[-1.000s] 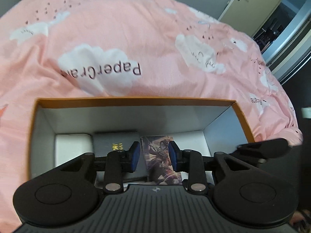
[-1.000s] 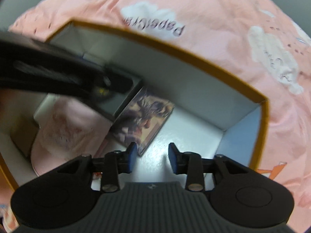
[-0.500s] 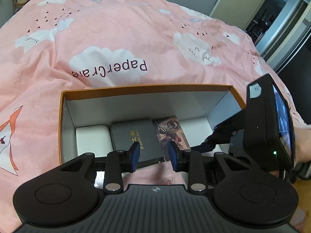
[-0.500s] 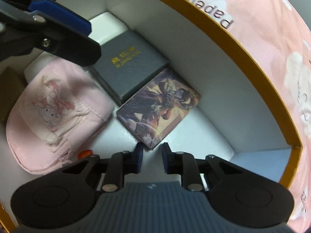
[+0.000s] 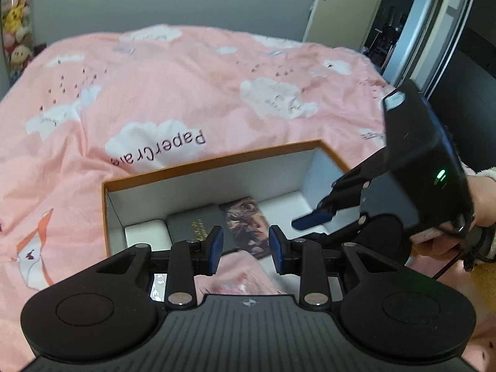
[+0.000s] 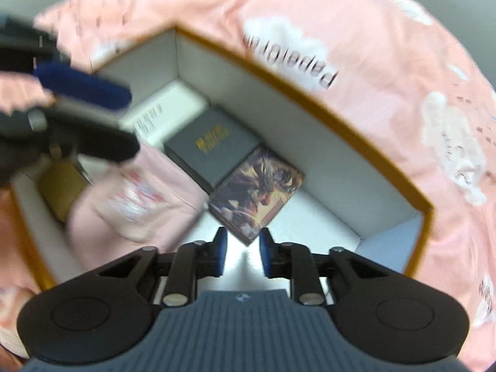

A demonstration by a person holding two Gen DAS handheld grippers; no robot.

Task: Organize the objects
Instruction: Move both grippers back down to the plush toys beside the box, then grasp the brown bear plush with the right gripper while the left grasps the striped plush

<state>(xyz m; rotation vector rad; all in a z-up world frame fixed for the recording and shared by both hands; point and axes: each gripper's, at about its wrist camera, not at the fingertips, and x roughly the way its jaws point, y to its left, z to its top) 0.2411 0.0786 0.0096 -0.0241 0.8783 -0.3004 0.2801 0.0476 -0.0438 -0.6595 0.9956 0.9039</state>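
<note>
Box (image 5: 214, 167) with the orange rim sits on the pink bedspread (image 5: 186, 86), lid off, already part filled.

Left wrist view: the left gripper (image 5: 245, 245) hangs over the near edge of the box, jaws parted, nothing between the pads. Along the far wall of the box, from the left corner: a white box (image 5: 145, 232), a dark grey case (image 5: 198, 226) with gold lettering, too small to read, and a picture card pack (image 5: 248, 223). A pink cap (image 5: 241, 276) lies blurred at the near side. The right gripper (image 5: 313, 220) comes in from the right, held in a person's hand (image 5: 446, 232). The bedspread reads "PaperCra..." upside down on a white cloud, the rest cut off by the box rim. A door (image 5: 338, 3) stands ajar at the back.

Right wrist view: blurred. The right gripper (image 6: 241, 254) is over the bare floor near the right corner of the box, jaws apart a little and empty; they have just been reopening after a pinch. The card pack corner lies just ahead of the pads, not touching. A brown item (image 6: 62, 186) sits by the left wall, partly under the cap.

Step, as judged: both grippers free above the box, between placements. The next move probably calls for fetching another loose item or straightening the card pack against the case; the bare floor at the right corner is the free slot.
</note>
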